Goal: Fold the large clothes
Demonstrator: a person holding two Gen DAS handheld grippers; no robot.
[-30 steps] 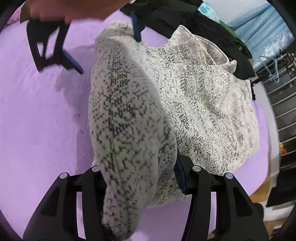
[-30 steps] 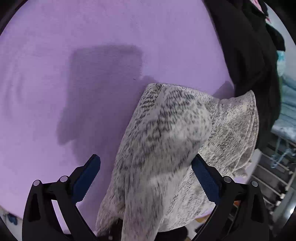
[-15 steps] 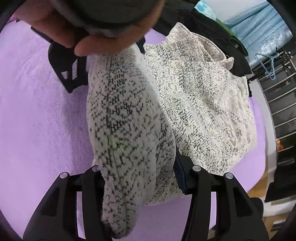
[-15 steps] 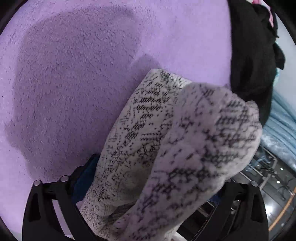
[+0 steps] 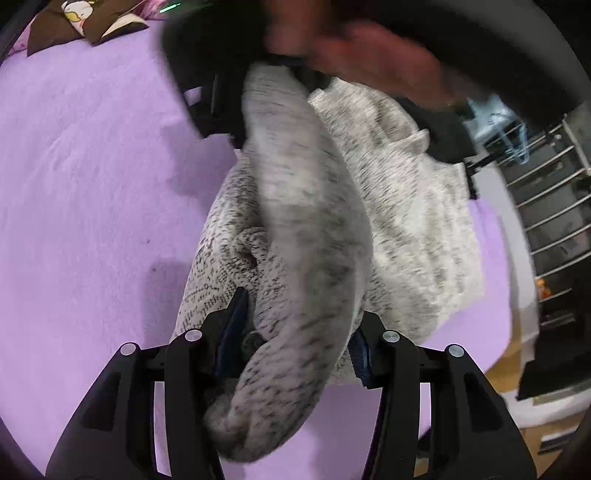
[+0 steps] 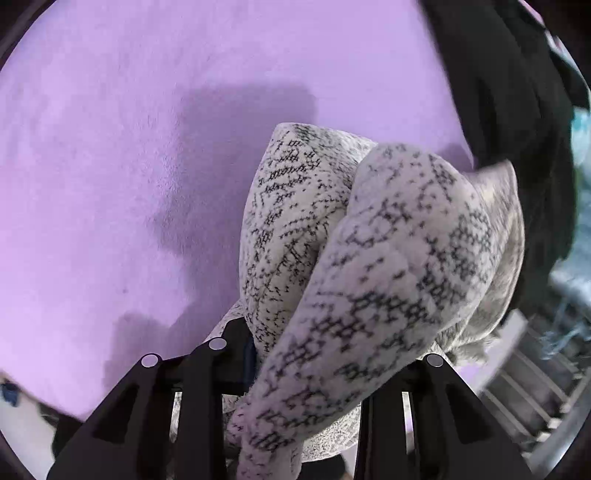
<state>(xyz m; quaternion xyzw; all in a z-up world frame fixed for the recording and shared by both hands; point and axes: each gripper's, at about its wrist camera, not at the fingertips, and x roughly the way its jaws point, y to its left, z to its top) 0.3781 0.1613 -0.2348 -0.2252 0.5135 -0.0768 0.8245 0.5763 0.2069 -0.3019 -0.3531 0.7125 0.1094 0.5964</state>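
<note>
A white sweater with black knit flecks (image 5: 406,221) lies bunched on the purple bedspread (image 5: 92,184). My left gripper (image 5: 295,343) is shut on a thick fold of it, the blue pads pressing both sides, and the fold hangs over the fingers. In the left wrist view the right gripper (image 5: 221,107) sits at the sweater's far end under a blurred hand (image 5: 369,55). In the right wrist view the right gripper (image 6: 325,369) has its jaws closing on a raised roll of the sweater (image 6: 388,258), which fills the gap between the fingers.
A heap of black clothes (image 6: 517,110) lies along the far right of the bed. A brown patterned pillow (image 5: 92,22) sits at the top left. A metal rack (image 5: 546,206) and wooden floor (image 5: 513,358) lie beyond the bed's right edge.
The right gripper came in over the sweater's far end, its wide jaws closed onto the fabric and pulled it up. The left gripper rose slightly with its fold.
</note>
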